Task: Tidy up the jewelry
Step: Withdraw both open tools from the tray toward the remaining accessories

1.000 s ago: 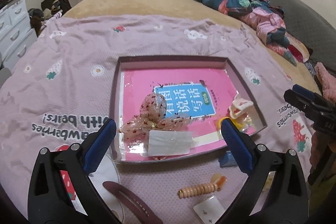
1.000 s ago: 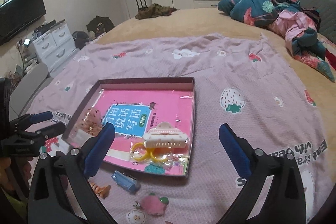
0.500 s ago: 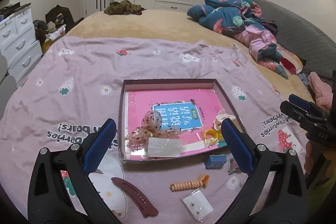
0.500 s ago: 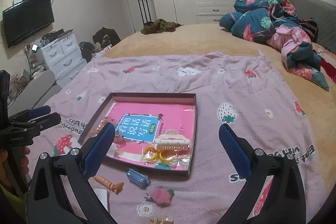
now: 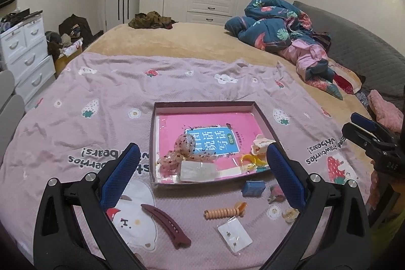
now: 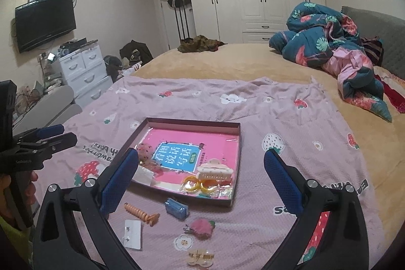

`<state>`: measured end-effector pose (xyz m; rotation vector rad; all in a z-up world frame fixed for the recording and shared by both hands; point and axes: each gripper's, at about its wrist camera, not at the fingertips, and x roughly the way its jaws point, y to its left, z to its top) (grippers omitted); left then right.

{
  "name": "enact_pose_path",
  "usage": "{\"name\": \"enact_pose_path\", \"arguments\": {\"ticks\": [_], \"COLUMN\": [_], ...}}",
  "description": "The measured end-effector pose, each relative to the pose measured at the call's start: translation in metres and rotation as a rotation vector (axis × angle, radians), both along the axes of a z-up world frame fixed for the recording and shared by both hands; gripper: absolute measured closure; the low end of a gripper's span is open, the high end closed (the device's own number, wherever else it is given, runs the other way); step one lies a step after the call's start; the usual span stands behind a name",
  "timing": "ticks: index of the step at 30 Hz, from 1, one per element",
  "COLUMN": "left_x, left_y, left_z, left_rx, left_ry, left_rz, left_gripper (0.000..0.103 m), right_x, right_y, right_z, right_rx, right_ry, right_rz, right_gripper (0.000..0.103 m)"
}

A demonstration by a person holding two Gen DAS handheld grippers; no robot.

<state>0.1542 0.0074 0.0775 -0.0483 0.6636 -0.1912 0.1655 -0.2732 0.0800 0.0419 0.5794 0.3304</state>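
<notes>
Both grippers, left (image 5: pixel 200 173) and right (image 6: pixel 201 177), hang spread and empty, tray (image 5: pixel 202 105) at twelve o'clock awaiting clips (image 5: pixel 165 224).

i see the tray (image 5: pixel 152 143) mid-bed on the blanket (image 5: pixel 101 82); hair clip (image 5: pixel 165 225), coil tie (image 5: pixel 224 213) and earring card (image 5: pixel 235 235) lie before it.

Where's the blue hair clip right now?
On the pink blanket, just outside the tray's near edge: the blue hair clip lies between the orange spiral hair tie and pink strawberry clip.

Tray (image 5: pixel 263 118) centre bare, clips (image 6: pixel 201 228) crowd near edge
</notes>
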Motion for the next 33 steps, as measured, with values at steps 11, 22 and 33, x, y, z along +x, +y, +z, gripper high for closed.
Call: {"name": "enact_pose_path", "arguments": {"ticks": [11,22,33], "left_x": [-0.024,-0.045,-0.059], "left_y": [0.002,0.009,0.013], "left_z": [0.008,0.000,-0.031], "left_rx": [0.011,0.027,0.040], "left_ry": [-0.028,-0.020,0.045], "left_rz": [0.000,0.009,0.000], "left_gripper": [0.009,0.009,0.009], "right_x": [-0.032,-0.054,-0.065], "right_y": [0.007,0.015,0.018], "right_z": [0.008,-0.004,-0.033], "right_rx": [-0.014,-0.044,-0.050], "right_ry": [-0.032,-0.007,0.065], "right_rz": [0.031,0.062,0.067], "right_gripper": [0.004,0.004,0.004]}}
